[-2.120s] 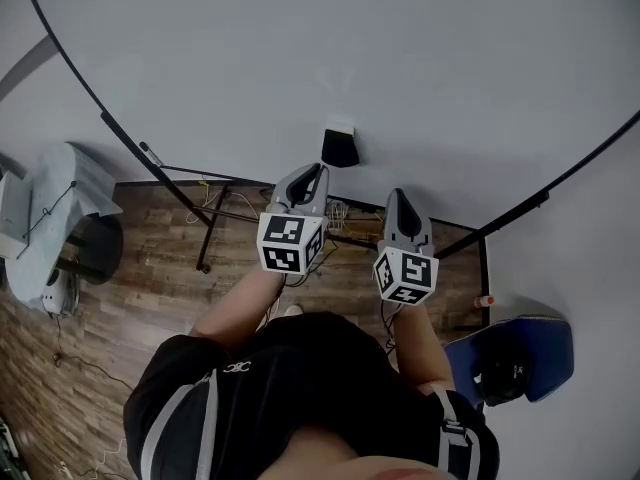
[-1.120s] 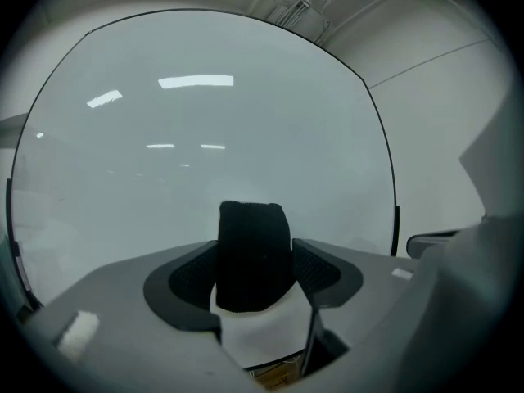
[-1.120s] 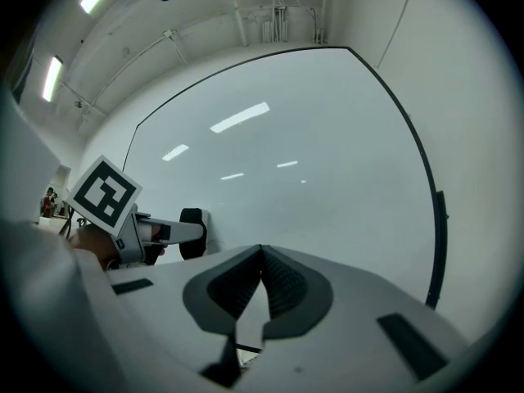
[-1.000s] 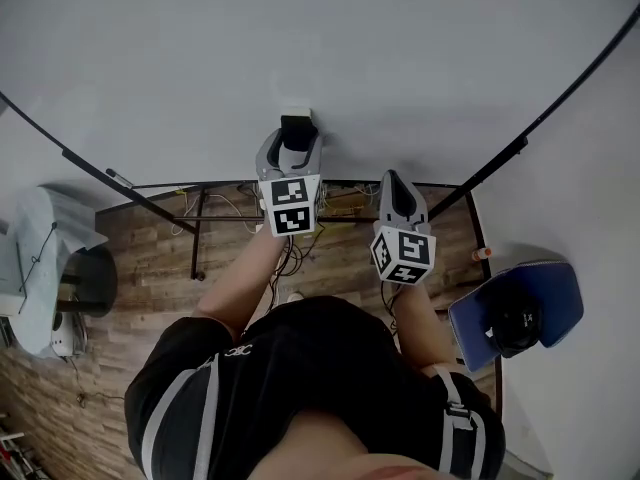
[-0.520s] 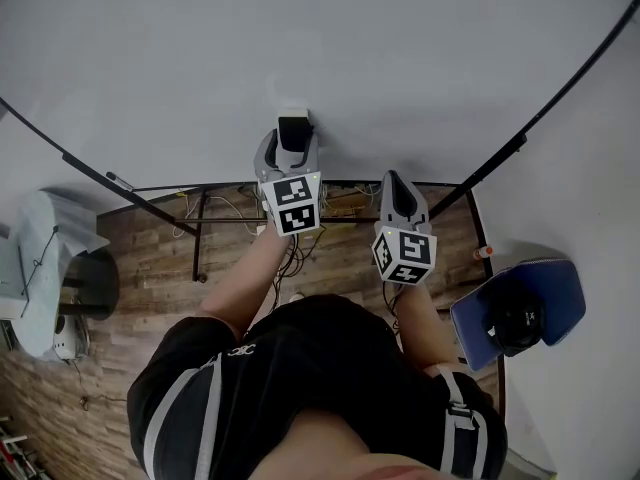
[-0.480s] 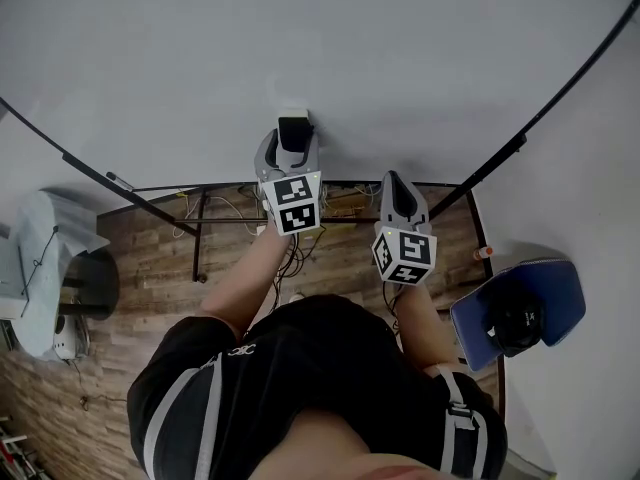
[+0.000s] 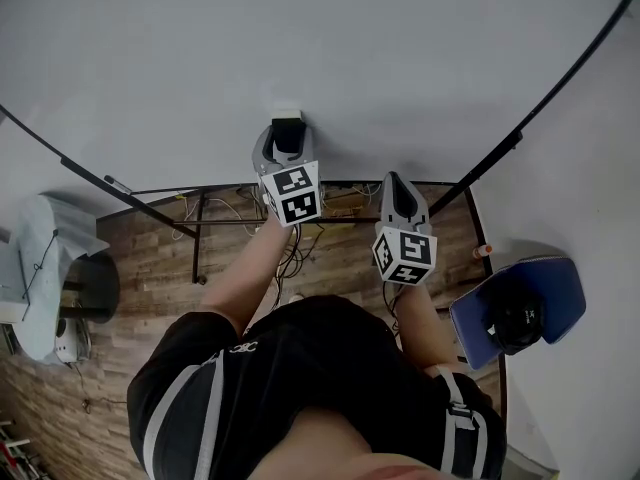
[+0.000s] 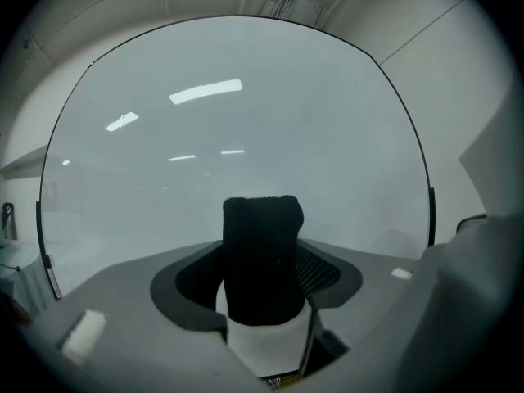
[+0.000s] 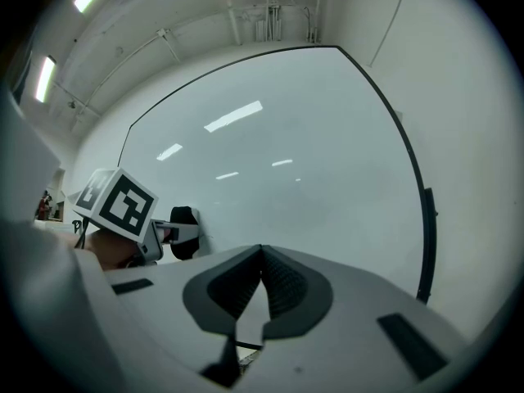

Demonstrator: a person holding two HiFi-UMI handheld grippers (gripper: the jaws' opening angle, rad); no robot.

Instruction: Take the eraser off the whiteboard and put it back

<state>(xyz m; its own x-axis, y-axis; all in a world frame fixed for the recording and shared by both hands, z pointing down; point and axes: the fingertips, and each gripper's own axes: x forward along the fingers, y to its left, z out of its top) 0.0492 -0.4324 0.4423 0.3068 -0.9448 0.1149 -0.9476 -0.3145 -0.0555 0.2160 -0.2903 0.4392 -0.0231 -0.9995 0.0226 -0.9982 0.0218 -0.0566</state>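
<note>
Left gripper (image 7: pixel 287 140) has its jaws closed on the eraser (image 8: pixel 262 252), one on each side of it, holding it up at the whiteboard (image 7: pixel 380 48). It is a two-part block: a black piece with a fine ribbed texture and rounded corners, joined to a plain white piece. In the left gripper view the white piece sits low between the jaws, nearest the camera, and the black piece stands beyond it toward the board. From the right gripper view the black end looks to be against the board's surface, though the angle leaves that uncertain. Right gripper (image 9: pixel 262 260) hangs just beside the left one, short of the board, its jaws pressed together with nothing between them. Below both lies a wood-plank floor (image 7: pixel 150 268), with a blue chair (image 7: pixel 555 293) off to the right.
</note>
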